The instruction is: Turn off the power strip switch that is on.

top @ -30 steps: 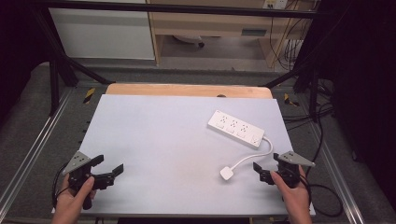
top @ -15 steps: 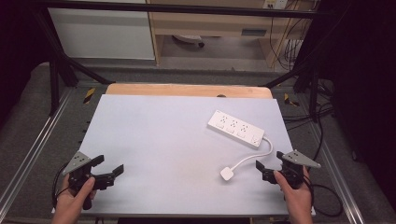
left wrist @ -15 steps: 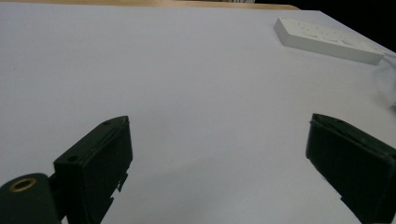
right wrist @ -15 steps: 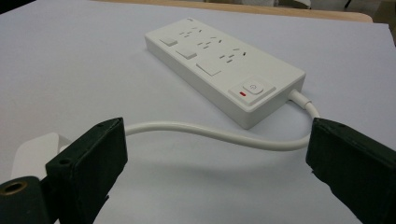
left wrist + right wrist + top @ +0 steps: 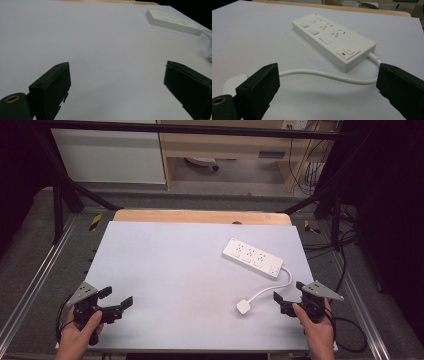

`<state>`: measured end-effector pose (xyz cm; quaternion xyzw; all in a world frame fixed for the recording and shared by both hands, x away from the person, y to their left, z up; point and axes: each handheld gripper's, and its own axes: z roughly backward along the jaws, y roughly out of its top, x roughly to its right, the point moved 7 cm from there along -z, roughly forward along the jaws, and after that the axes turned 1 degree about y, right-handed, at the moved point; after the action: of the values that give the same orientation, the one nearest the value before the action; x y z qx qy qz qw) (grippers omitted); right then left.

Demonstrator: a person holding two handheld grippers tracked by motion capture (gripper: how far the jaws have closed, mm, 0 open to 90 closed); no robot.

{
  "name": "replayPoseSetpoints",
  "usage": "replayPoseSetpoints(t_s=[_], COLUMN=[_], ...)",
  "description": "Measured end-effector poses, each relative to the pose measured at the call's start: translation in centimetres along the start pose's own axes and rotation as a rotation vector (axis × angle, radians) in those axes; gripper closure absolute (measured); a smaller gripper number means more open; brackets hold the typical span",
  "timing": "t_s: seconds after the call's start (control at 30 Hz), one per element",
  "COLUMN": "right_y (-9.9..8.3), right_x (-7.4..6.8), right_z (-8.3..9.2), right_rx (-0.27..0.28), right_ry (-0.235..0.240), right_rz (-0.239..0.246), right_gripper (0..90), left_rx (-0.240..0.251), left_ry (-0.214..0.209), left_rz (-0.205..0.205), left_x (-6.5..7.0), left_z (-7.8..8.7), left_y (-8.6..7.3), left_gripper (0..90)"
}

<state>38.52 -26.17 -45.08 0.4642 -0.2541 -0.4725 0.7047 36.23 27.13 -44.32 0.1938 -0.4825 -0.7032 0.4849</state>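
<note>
The white rectangular plastic power strip (image 5: 253, 257) lay right of centre in the high view, its white cord (image 5: 272, 284) curling down to a white plug (image 5: 243, 307). The left gripper (image 5: 116, 304) and right gripper (image 5: 287, 302) were both spread and empty. A careless grab might snag the cord and drag the strip. No readable writing; only a power symbol on its switch (image 5: 348, 51).

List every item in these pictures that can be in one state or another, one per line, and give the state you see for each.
Left gripper: open, holding nothing, at the table's near left corner.
Right gripper: open, holding nothing, at the near right edge.
Power strip: lying flat, sockets up, nothing plugged into it.
Cable: loose, curved on the table.
Plug: unplugged, lying on the table beside the right gripper.
</note>
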Motion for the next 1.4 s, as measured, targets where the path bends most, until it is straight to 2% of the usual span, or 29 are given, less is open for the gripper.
replayPoseSetpoints(t_s=[0.47,0.77,1.13,1.4], right_y=[0.5,1.6,2.9,4.2], right_x=[-0.4,-0.8,-0.7,-0.6], right_z=[0.1,-0.1,-0.1,-0.9], right_rx=[0.022,0.024,0.026,0.006], right_ry=[0.018,0.025,0.035,0.045], right_rz=[0.002,0.030,0.025,0.038], right_gripper=[5.2,4.8,4.4,3.9], left_rx=[0.000,0.000,-0.028,-0.025], left_ry=[-0.004,-0.003,-0.032,-0.031], left_rz=[0.001,-0.013,-0.011,-0.010], left_x=[0.3,0.3,0.6,0.6], left_z=[0.0,0.0,-0.3,-0.3], left_y=[0.0,0.0,-0.3,-0.3], left_gripper=[7.7,8.6,7.1,7.1])
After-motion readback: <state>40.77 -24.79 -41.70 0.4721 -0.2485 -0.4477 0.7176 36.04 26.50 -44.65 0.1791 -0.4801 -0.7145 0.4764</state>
